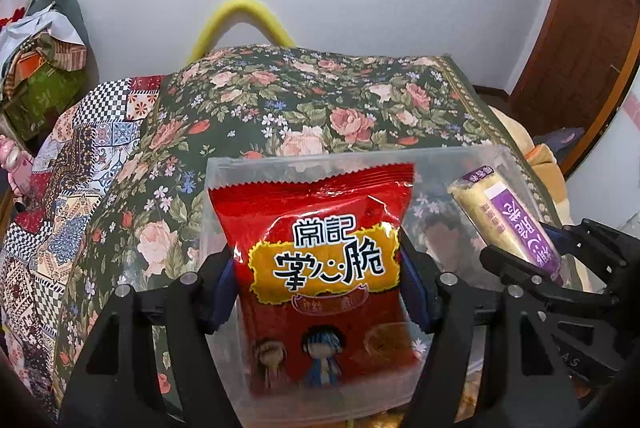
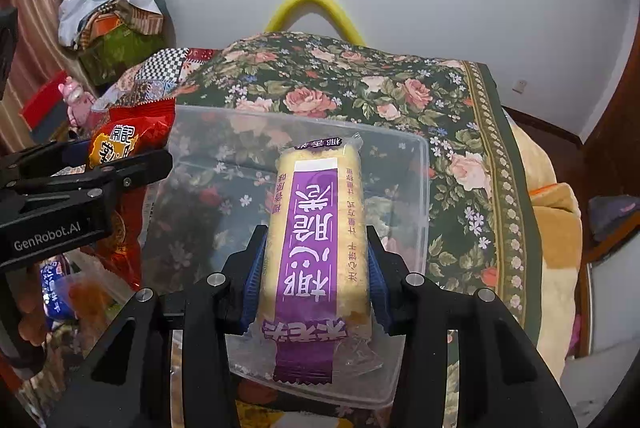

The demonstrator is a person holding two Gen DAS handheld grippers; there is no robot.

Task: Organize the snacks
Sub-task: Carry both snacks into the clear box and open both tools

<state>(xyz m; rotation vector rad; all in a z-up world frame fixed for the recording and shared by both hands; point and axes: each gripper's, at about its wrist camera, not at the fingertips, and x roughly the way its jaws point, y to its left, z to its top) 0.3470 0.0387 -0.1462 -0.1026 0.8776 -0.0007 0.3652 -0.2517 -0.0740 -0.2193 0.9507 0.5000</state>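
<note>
A: Snacks are both gripped right now. Left tongs (image 1: 316, 292) are clamped on the red crisp bag (image 1: 320, 268), blue pads pressing both its sides, bag upright over the clear plastic tub (image 1: 472, 156).

B: And the other one?

A: Right tongs (image 2: 316, 280) are pinched on the yellow wafer bar (image 2: 316, 228) with the purple label, long end pointing to 12 o'clock, hanging over the same tub. From the left view the bar sits at 3 o'clock of the red bag, apart from it.

B: Tub's on what?

A: Floral cloth (image 2: 400, 88).

Floral-clothed table (image 2: 460, 116) bearing a clear plastic container (image 2: 420, 188)
</note>
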